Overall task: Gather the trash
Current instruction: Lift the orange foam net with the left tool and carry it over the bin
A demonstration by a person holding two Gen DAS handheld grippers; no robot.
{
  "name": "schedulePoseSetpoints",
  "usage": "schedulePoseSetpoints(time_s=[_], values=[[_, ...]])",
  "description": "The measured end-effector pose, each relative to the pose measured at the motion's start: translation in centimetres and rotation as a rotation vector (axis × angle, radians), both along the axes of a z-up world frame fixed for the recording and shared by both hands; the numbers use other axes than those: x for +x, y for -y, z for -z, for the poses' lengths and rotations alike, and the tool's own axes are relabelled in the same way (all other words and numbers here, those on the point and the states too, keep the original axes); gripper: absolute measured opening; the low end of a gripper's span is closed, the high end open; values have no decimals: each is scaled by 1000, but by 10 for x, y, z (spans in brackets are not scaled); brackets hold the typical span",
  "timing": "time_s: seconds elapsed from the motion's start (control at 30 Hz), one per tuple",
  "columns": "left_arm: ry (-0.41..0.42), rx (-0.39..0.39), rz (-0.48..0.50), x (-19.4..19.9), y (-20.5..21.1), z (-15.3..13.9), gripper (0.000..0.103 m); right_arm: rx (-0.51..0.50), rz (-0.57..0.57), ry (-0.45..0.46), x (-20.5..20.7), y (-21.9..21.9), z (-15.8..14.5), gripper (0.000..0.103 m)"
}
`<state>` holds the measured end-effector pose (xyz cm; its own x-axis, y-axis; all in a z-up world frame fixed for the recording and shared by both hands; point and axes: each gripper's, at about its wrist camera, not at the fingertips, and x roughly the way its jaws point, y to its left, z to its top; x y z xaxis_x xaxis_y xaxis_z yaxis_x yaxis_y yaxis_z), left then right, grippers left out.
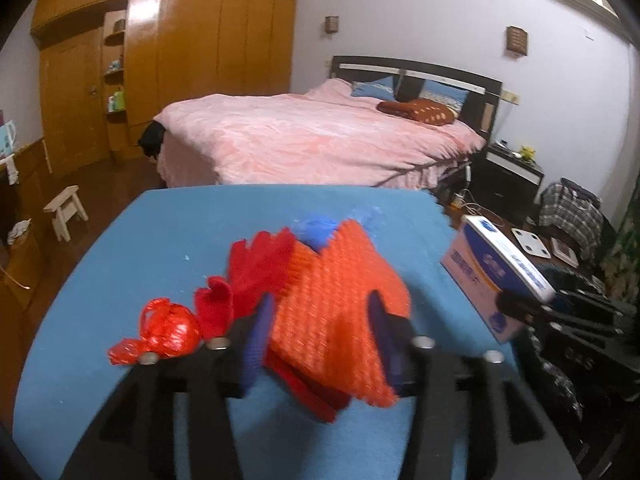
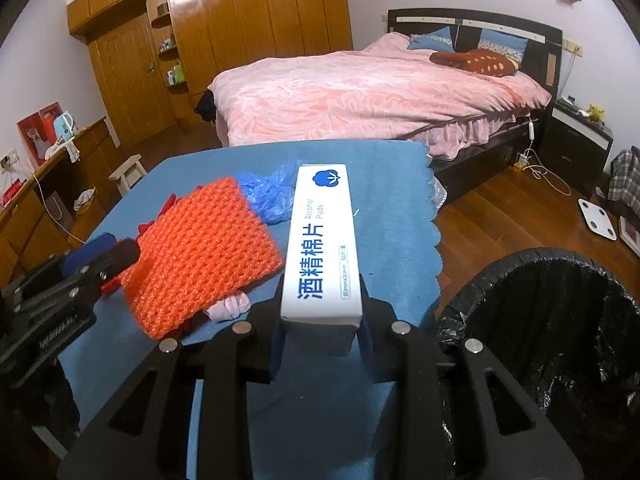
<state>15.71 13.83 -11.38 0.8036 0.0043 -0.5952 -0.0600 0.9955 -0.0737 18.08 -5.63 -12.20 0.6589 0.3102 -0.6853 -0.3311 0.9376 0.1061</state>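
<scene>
An orange foam net (image 1: pixel 332 300) stands tilted off the blue-covered table (image 1: pixel 132 272), and my left gripper (image 1: pixel 320 320) is shut on it, one blue pad against each side. Beside it lie red foam pieces (image 1: pixel 260 264), a crumpled red wrapper (image 1: pixel 168 332) and a blue plastic bag (image 2: pixel 268 192). A small pink lump (image 2: pixel 230 306) shows under the net (image 2: pixel 200 252). My right gripper (image 2: pixel 322 312) is shut on a long white box of alcohol pads (image 2: pixel 324 240), held above the table's right part. Each gripper shows in the other's view: the left gripper (image 2: pixel 108 256), the right gripper (image 1: pixel 528 308).
A bin with a black liner (image 2: pixel 552 340) stands open just right of the table's edge. Beyond the table are a pink bed (image 2: pixel 380 88), a small wooden stool (image 2: pixel 128 172), a nightstand (image 2: pixel 580 140) and a white floor scale (image 2: pixel 600 216) on the wooden floor.
</scene>
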Motion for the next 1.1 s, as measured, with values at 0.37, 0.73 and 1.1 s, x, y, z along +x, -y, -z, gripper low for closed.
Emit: schedulePoseSetpoints(time_s=[0.37,0.73,1.1], values=[[-83,-20,75,17,3,20,10,5,2,-4,1,1,-2,29],[-27,-13,106,-6,21,2,5,25,8,11,-7,11,-13,29],[-84,6,87,4,32,22,51,14,17,-24,-14,20,-7,29]])
